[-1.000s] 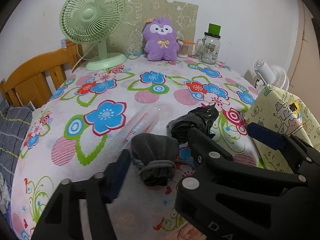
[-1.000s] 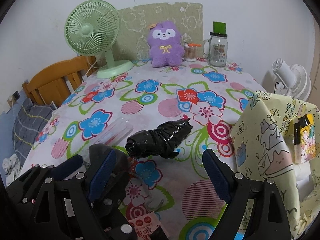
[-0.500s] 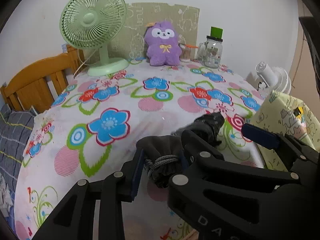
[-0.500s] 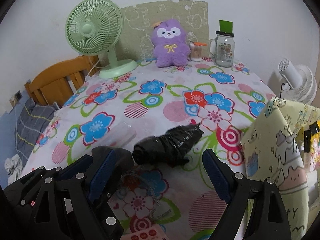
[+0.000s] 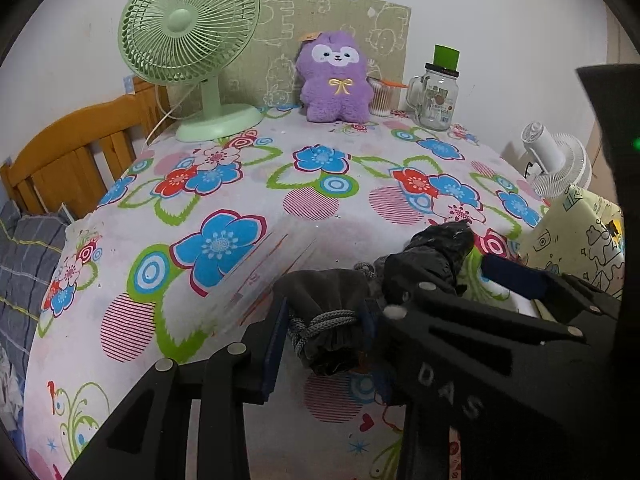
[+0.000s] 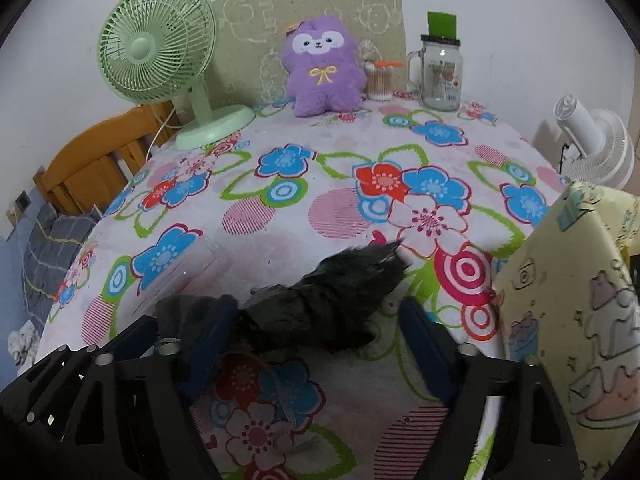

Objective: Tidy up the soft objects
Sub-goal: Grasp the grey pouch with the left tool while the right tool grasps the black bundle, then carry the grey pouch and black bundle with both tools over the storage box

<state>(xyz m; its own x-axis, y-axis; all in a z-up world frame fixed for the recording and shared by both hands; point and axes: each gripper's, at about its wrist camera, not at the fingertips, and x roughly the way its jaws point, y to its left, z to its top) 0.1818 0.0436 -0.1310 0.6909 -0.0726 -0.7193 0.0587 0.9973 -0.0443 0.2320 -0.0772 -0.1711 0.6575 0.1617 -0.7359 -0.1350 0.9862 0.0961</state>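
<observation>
Left wrist view: left gripper (image 5: pixel 324 332), black with blue pads, was clamped on a grey drawstring pouch (image 5: pixel 328 312) at its corded neck, one pad on each side. The pouch sat near the front edge of the floral tablecloth (image 5: pixel 240 208). Just beside it, to the right, lay a black plastic bundle (image 5: pixel 432 256), crumpled and elongated, running up toward the right.

Right wrist view: right gripper (image 6: pixel 312 344) stood astride the black plastic bundle (image 6: pixel 328 300), its jaws closing with the bundle between them. The left pad lay at the bundle's near end; the right pad stood apart from it, so no grip was made. The grey drawstring pouch (image 6: pixel 180 312) showed at the left, partly hidden behind the left finger, its cord trailing over the cloth below.

Background items, far side of the table: green desk fan (image 6: pixel 156 52); purple plush toy (image 6: pixel 320 68), upright against a beige panel (image 6: pixel 312 4); cotton swab holder (image 6: pixel 380 80) just beside the plush; glass mug jar (image 6: pixel 440 76) with a green tab above its lid.

Off the table: wooden bed frame (image 5: pixel 72 152) and grey checked bedding (image 5: pixel 24 248) at left; white fan (image 6: pixel 592 144) at right; yellow cartoon-print bag (image 6: pixel 568 312) at the right edge.
</observation>
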